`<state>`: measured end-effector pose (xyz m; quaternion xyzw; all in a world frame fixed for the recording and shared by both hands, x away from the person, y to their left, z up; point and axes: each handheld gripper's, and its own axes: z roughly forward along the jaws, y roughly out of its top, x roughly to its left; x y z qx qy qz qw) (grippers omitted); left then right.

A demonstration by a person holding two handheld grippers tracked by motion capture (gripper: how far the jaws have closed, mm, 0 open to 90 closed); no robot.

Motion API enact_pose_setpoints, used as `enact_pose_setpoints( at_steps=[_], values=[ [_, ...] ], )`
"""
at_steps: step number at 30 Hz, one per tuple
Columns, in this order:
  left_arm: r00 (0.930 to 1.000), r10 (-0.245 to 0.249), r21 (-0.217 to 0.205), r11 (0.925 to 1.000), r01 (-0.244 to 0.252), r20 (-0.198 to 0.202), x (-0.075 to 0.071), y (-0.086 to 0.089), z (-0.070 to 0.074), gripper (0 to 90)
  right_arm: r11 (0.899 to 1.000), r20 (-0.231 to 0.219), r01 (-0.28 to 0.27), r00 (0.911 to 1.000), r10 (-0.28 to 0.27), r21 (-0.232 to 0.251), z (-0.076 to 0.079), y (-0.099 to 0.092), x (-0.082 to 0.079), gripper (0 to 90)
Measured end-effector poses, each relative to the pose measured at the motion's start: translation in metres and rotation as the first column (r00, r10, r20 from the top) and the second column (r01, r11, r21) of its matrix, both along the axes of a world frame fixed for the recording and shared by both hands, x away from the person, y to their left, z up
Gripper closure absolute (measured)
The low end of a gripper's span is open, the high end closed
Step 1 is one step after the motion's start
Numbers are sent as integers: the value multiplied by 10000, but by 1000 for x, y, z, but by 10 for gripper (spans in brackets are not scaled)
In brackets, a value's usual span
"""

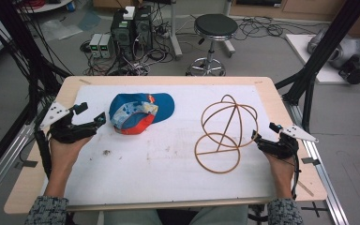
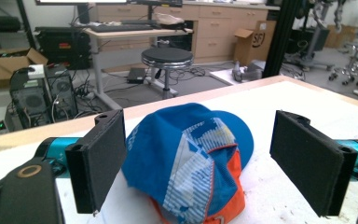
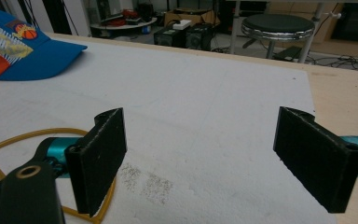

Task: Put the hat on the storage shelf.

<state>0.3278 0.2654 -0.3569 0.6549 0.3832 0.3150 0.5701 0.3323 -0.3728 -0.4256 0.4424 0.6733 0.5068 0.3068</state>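
A blue, white and orange cap (image 1: 140,111) lies crumpled on the white mat, left of centre. My left gripper (image 1: 91,114) is held open just left of it. In the left gripper view the cap (image 2: 191,158) sits between and a little beyond the wide-apart jaws of the gripper (image 2: 198,128), not touching them. A tan wire stand (image 1: 222,133), made of rings and a domed frame, rests right of centre. My right gripper (image 1: 264,132) is open just right of it, holding nothing. In the right gripper view the gripper (image 3: 200,123) faces bare mat, with the stand's ring (image 3: 28,136) by the left jaw and the cap (image 3: 23,46) far off.
The white mat (image 1: 159,164) covers most of the wooden table (image 1: 28,187). A black stool (image 1: 214,28), computer towers (image 1: 131,28) and loose cables stand on the floor beyond the far edge. Black frame posts (image 1: 309,79) rise at the right side.
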Motion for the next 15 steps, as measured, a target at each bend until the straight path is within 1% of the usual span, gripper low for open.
enact_pose_setpoints(
  at_steps=[2, 4, 6, 9, 10, 11, 12, 13, 15],
  values=[
    [10000, -94, 57, 9999, 94, 14, 1, -3, 0, 182, 10000, -54, -75, 10000, 75, 60, 0, -1, 0, 162],
    [9992, -412, 121, 9991, 412, -14, 3, -7, -1, 183, 10000, -113, -82, 9999, 82, 30, 0, -2, -1, 162],
    [9986, -519, 213, 9984, 519, -29, 6, -11, -2, 183, 10000, -212, -33, 9998, 32, -31, 0, -3, -3, 162],
    [9981, -608, 163, 9980, 608, -44, 13, -14, -3, 184, 10000, -240, -63, 9997, 62, -70, 0, -5, -3, 162],
    [9979, -635, 141, 9979, 637, -92, 17, -15, -4, 187, 10000, 174, 50, 9998, -52, 85, -3, -5, -6, 186],
    [9978, -655, 133, 9978, 657, -116, 20, -16, -4, 187, 10000, 174, 50, 9998, -52, 85, -3, -5, -6, 186],
    [9975, -697, 29, 9976, 698, -75, 23, -16, -3, 188, 9996, 374, 202, 9991, -208, 172, -4, -7, -8, 193],
    [9969, -786, -112, 9968, 785, -18, 27, -16, -3, 190, 9996, 472, 212, 9986, -220, 166, -3, -8, -9, 193],
    [9967, -810, -140, 9966, 811, 48, 34, -18, 0, 190, 9995, 559, 207, 9982, -220, 244, -2, -9, -9, 193]
  ],
)
